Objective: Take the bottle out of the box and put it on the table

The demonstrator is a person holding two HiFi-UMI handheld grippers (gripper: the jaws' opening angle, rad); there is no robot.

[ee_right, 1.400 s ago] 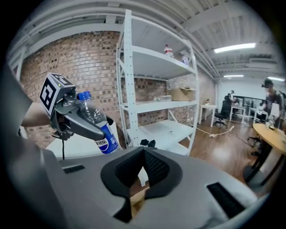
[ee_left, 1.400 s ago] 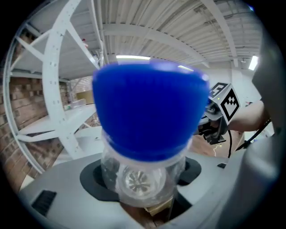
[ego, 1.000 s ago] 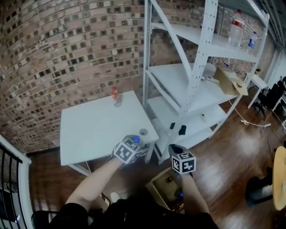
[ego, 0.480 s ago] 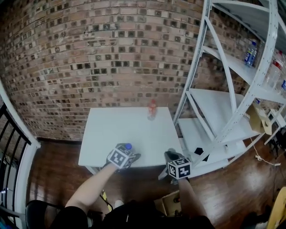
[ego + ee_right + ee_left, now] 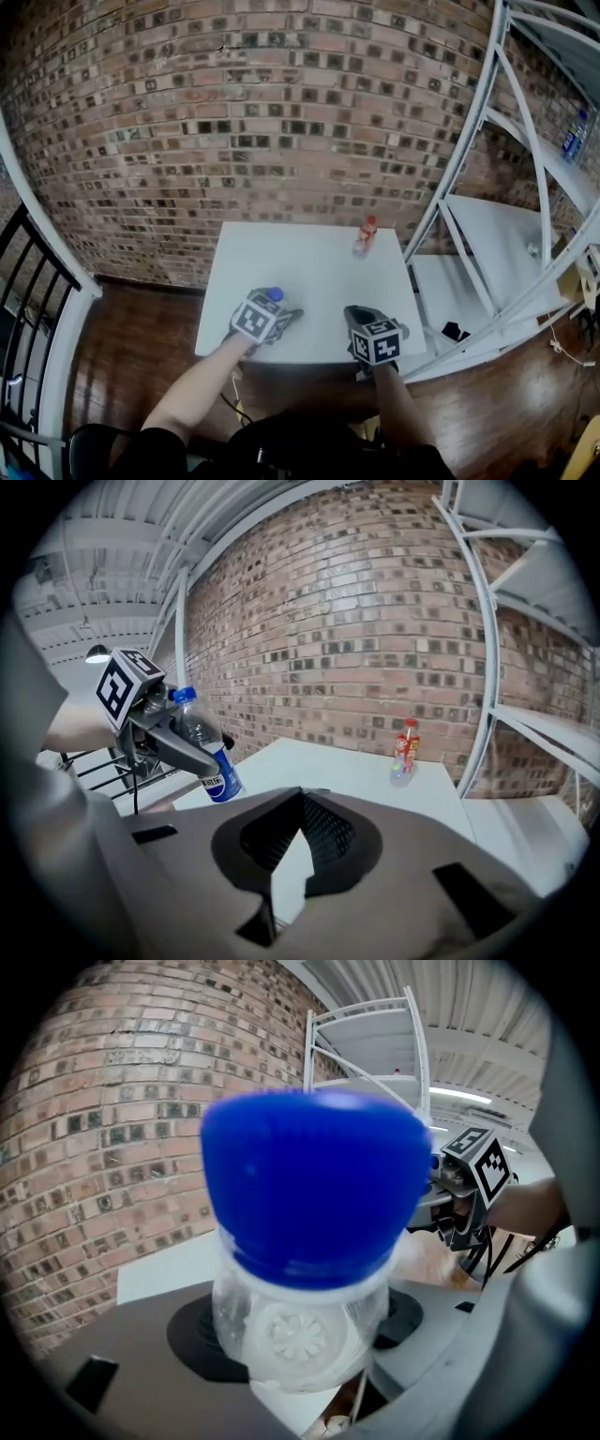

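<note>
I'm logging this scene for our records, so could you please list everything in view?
Table: one, white, before the brick wall.
Red-capped bottle: one, clear, standing at the table's far right.
Blue-capped bottle: one, clear, in the left gripper.
Shelving rack: one, white, right of the table.
Floor: dark wood.
Left gripper: one, grey, shut on the blue-capped bottle.
Right gripper: one, grey, jaws together, empty.
</note>
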